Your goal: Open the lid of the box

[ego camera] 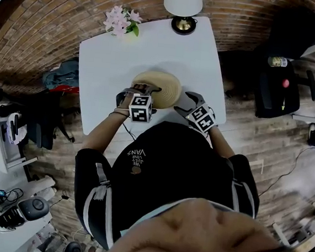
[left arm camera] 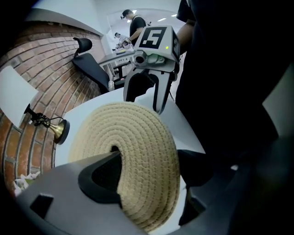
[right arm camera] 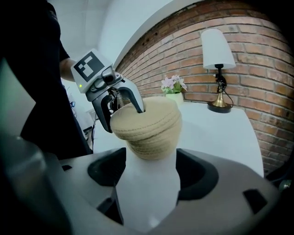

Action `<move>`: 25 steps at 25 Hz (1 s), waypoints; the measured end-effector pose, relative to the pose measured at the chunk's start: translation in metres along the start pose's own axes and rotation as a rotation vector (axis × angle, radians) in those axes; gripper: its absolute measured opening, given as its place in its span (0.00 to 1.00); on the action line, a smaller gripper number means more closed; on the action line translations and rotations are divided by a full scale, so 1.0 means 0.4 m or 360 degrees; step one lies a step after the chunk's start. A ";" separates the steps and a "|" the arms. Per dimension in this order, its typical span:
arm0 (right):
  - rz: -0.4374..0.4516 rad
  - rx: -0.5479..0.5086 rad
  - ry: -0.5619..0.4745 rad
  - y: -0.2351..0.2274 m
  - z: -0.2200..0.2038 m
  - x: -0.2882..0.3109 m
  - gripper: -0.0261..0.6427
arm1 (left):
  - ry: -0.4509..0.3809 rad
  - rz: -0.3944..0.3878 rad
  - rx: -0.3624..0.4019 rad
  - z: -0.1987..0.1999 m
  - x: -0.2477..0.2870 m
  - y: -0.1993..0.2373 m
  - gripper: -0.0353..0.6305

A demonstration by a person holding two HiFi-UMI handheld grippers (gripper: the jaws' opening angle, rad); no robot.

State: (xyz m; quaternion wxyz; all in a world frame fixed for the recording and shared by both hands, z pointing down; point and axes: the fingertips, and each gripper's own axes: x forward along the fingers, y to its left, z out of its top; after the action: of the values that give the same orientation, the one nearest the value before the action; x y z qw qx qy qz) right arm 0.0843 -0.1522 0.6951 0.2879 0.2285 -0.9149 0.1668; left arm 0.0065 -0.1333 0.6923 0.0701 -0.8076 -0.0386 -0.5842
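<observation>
A round woven rope box stands near the front edge of the white table [ego camera: 154, 45]. Its flat coiled lid [ego camera: 161, 84] [left arm camera: 138, 137] [right arm camera: 147, 121] sits on the box body [right arm camera: 154, 147], slightly askew. My left gripper [ego camera: 136, 90] [left arm camera: 154, 170] [right arm camera: 123, 117] is open and straddles the lid's near left rim. One finger lies over the lid's top and the other stands outside the rim. My right gripper [ego camera: 183, 104] [left arm camera: 146, 98] [right arm camera: 151, 170] is open at the box's right side. The box stands just ahead of its jaw tips, untouched.
A brass lamp with a white shade [ego camera: 183, 9] and a small pot of pink flowers [ego camera: 122, 20] stand at the table's far edge. Black office chairs [ego camera: 284, 79] are to the right. Bags [ego camera: 62, 77] lie on the floor to the left.
</observation>
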 end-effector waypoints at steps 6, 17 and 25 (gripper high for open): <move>0.0016 -0.0067 0.0003 -0.005 0.008 0.013 0.51 | 0.0057 0.0018 -0.0046 -0.007 0.022 0.010 0.62; 0.0041 -0.0046 0.0021 0.001 0.006 0.057 0.51 | 0.0071 0.0025 -0.0046 -0.012 0.035 0.009 0.62; 0.0017 -0.0005 0.0017 -0.002 0.005 0.061 0.51 | 0.0000 0.0020 -0.0058 -0.007 0.029 0.010 0.62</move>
State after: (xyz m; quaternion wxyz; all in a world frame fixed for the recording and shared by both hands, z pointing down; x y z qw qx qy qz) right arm 0.0662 -0.1616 0.7085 0.2921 0.2223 -0.9148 0.1683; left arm 0.0080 -0.1380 0.7038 0.0592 -0.8090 -0.0230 -0.5844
